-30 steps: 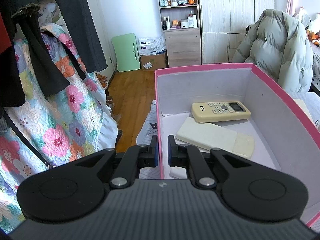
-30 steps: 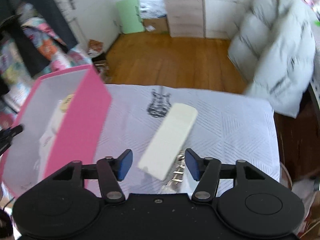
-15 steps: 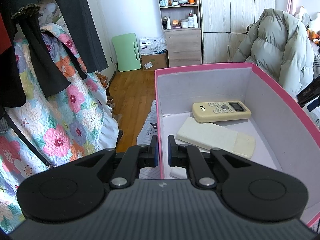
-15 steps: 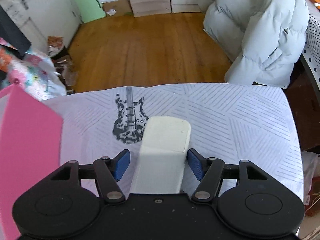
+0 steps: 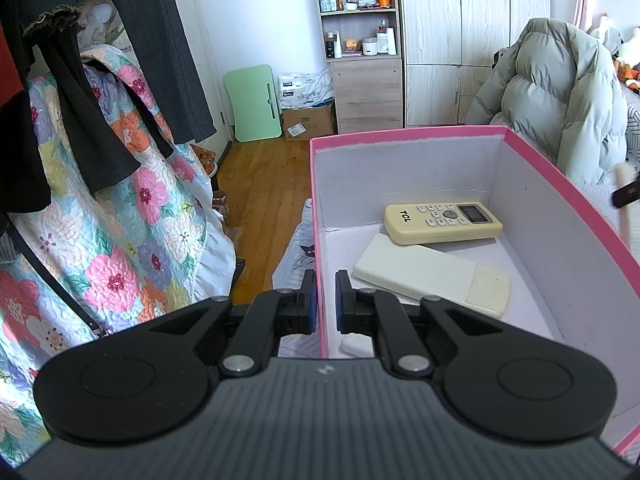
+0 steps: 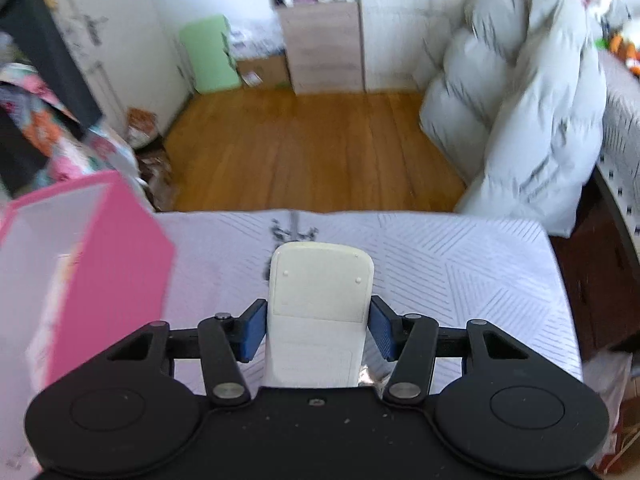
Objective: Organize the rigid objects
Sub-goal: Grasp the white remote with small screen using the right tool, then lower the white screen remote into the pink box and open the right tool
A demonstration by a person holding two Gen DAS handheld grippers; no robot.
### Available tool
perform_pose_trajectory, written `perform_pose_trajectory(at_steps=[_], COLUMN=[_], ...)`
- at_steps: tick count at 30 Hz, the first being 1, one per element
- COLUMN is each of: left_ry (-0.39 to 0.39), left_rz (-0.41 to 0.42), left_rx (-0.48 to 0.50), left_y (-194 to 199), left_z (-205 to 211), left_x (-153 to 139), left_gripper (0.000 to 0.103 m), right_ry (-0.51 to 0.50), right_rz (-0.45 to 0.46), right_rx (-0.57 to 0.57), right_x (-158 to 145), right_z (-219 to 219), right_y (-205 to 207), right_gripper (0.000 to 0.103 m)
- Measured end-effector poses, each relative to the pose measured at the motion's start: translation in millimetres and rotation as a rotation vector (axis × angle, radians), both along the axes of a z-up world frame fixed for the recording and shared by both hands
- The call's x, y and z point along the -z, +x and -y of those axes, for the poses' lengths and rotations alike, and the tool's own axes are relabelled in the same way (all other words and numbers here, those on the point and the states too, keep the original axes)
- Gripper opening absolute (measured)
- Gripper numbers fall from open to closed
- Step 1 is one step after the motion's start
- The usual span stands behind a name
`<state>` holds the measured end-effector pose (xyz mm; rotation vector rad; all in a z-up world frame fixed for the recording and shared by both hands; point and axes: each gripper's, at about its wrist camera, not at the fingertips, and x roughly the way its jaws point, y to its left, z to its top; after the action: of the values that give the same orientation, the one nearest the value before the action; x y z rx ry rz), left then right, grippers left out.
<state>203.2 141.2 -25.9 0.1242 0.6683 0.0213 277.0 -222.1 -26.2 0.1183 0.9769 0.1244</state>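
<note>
In the left wrist view my left gripper is shut on the near left wall of a pink box. Inside the box lie a beige TCL remote and a white remote, face down. In the right wrist view another white remote lies face down between the blue pads of my right gripper. Its jaws are closing, and both pads meet the remote's sides. The pink box stands to the left of it.
A white striped cloth with a guitar print covers the surface. A grey puffer coat hangs at the right. A floral quilt and dark clothes hang at the left. Wooden floor, a shelf unit and a green board lie beyond.
My right gripper swung right, lined up over the white remote, and its jaws narrowed onto the remote's sides. The left gripper and the box stayed still.
</note>
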Motion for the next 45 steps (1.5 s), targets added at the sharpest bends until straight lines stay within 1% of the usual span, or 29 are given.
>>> perform_pose_trajectory(at_steps=[2, 4, 6, 9, 12, 15, 18, 20, 23, 25, 26, 28, 31, 33, 35, 36, 37, 38, 39, 40, 41, 42, 44, 45], left_ry=[0.003, 0.002, 0.004, 0.008, 0.004, -0.001, 0.0, 0.007, -0.005, -0.019, -0.024, -0.017, -0.01, -0.021, -0.036, -0.044, -0.046, -0.046, -0.047, -0.05, -0.053, -0.052, -0.052, -0.05], left_rz=[0.0, 0.0, 0.0, -0.001, -0.002, -0.004, -0.006, -0.007, -0.012, -0.013, -0.013, -0.013, -0.012, -0.01, -0.008, -0.007, -0.006, -0.006, -0.006, -0.005, -0.005, -0.004, -0.006, -0.006], left_rx=[-0.001, -0.002, -0.002, -0.003, -0.005, -0.008, -0.007, -0.006, -0.011, -0.011, -0.009, -0.002, -0.003, -0.004, -0.003, -0.003, -0.004, -0.005, -0.005, -0.006, -0.006, -0.009, -0.01, -0.008], left_y=[0.2, 0.1, 0.2, 0.3, 0.2, -0.2, -0.3, 0.7, 2.6, 3.3, 3.0, 2.6, 2.1, 2.6, 2.6, 2.3, 2.0, 1.6, 1.6, 1.5, 1.2, 1.3, 1.7, 1.8], left_z=[0.0, -0.2, -0.4, 0.1, -0.1, -0.6, -0.6, 0.1, -1.0, -3.3, -4.1, -3.8, -2.1, -4.3, -6.1, -7.1, -7.3, -7.1, -7.3, -7.7, -8.4, -8.8, -8.5, -8.7], left_x=[-0.1, 0.0, -0.1, 0.1, 0.1, -0.1, -0.1, 0.4, 0.8, 0.8, 0.9, 1.2, 1.4, 1.5, 1.6, 1.8, 1.9, 2.0, 2.0, 2.1, 2.2, 2.1, 1.6, 1.5], left_gripper=[0.007, 0.007, 0.007, 0.007, 0.007, 0.007, 0.007, 0.007, 0.007, 0.007, 0.007, 0.007, 0.007, 0.007, 0.007, 0.007, 0.007, 0.007, 0.007, 0.007, 0.007, 0.007, 0.007, 0.007], right_ry=[0.008, -0.006, -0.027, -0.012, 0.007, 0.048, 0.153, 0.2, 0.192, 0.212, 0.217, 0.186, 0.121, 0.07, 0.052, 0.055, 0.057, 0.051, 0.04, 0.029, 0.026, 0.047, 0.092, 0.107], right_rz=[0.042, 0.093, 0.164, 0.238, 0.329, 0.419, 0.45, 0.431, 0.359, 0.307, 0.289, 0.264, 0.251, 0.206, 0.144, 0.11, 0.076, 0.05, 0.038, 0.038, 0.03, 0.009, 0.013, 0.006], right_rx=[-0.022, -0.048, -0.084, -0.116, -0.173, -0.216, -0.276, -0.315, -0.343, -0.344, -0.345, -0.37, -0.427, -0.483, -0.508, -0.517, -0.526, -0.531, -0.532, -0.53, -0.528, -0.522, -0.495, -0.469], right_x=[-15.0, -29.3, -43.8, -67.4, -93.7, -107.2, -104.2, -92.1, -56.5, -34.4, -28.2, -20.1, -22.0, -20.8, -15.8, -12.4, -7.4, -3.3, 0.8, 3.4, 5.7, 5.2, 3.1, 3.0], right_z=[-1.7, -6.1, -13.9, -24.5, -43.4, -67.3, -94.2, -116.3, -153.0, -167.2, -170.8, -174.8, -177.9, -180.5, -182.2, -181.0, -179.5, -180.5, -181.5, -183.0, -185.3, -185.9, -185.9, -185.6], right_y=[-17.8, -33.6, -46.8, -55.2, -56.6, -57.4, -47.2, -32.3, -7.9, 1.8, 1.7, -8.8, -32.8, -43.8, -50.7, -52.2, -54.8, -55.5, -56.9, -56.9, -56.0, -51.9, -45.5, -41.9], right_gripper=[0.059, 0.058, 0.058, 0.058, 0.058, 0.058, 0.058, 0.058, 0.058, 0.058, 0.058, 0.058, 0.058, 0.058, 0.057, 0.052, 0.044, 0.04, 0.032, 0.027, 0.028, 0.026, 0.022, 0.023])
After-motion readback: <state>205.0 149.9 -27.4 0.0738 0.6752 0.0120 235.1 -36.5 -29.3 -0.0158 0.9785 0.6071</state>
